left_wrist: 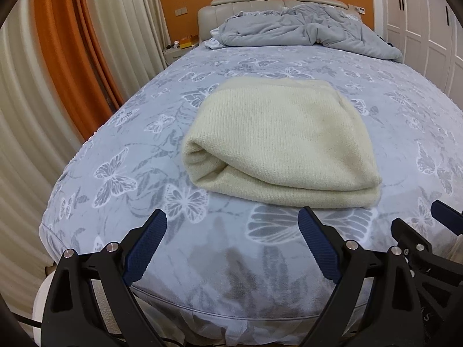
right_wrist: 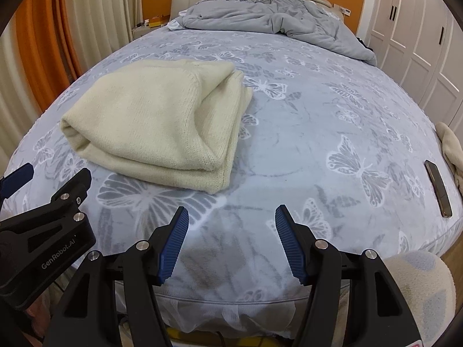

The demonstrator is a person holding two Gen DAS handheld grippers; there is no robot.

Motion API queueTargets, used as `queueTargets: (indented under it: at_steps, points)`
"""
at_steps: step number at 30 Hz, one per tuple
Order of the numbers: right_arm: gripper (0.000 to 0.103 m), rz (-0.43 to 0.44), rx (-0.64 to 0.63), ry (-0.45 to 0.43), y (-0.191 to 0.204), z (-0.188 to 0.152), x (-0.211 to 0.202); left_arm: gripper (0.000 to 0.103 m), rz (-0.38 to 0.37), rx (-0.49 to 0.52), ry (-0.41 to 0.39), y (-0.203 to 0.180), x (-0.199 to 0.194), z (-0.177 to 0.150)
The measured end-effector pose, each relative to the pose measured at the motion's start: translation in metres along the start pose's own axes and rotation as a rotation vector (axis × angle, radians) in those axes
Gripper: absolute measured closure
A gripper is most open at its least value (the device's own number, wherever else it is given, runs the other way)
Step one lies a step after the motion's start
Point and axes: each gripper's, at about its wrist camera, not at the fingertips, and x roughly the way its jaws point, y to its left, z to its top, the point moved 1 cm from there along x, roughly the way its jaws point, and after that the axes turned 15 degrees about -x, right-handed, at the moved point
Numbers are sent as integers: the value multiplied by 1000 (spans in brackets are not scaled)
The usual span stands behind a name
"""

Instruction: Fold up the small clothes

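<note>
A cream knitted garment (left_wrist: 280,141) lies folded in a thick rectangle on the butterfly-print bed cover (left_wrist: 139,150). It also shows in the right wrist view (right_wrist: 156,121), left of centre. My left gripper (left_wrist: 233,222) is open and empty, just short of the garment's near edge. My right gripper (right_wrist: 231,219) is open and empty, over the bare cover to the right of the garment. The right gripper's fingers (left_wrist: 445,219) show at the right edge of the left wrist view, and the left gripper's body (right_wrist: 52,219) shows at the left of the right wrist view.
A crumpled grey duvet (right_wrist: 266,17) lies at the head of the bed. A dark phone (right_wrist: 438,188) lies near the bed's right edge beside another cream cloth (right_wrist: 451,150). Curtains (left_wrist: 58,66) hang on the left, white wardrobes (right_wrist: 411,34) stand on the right.
</note>
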Motion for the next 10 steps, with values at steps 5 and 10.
queueTargets:
  at_steps: [5, 10]
  points:
    - [42, -3, -2, 1, 2, 0, 0, 13, 1, -15, 20, 3, 3, 1]
    - [42, -6, -1, -1, 3, 0, -1, 13, 5, -24, 31, 6, 5, 1]
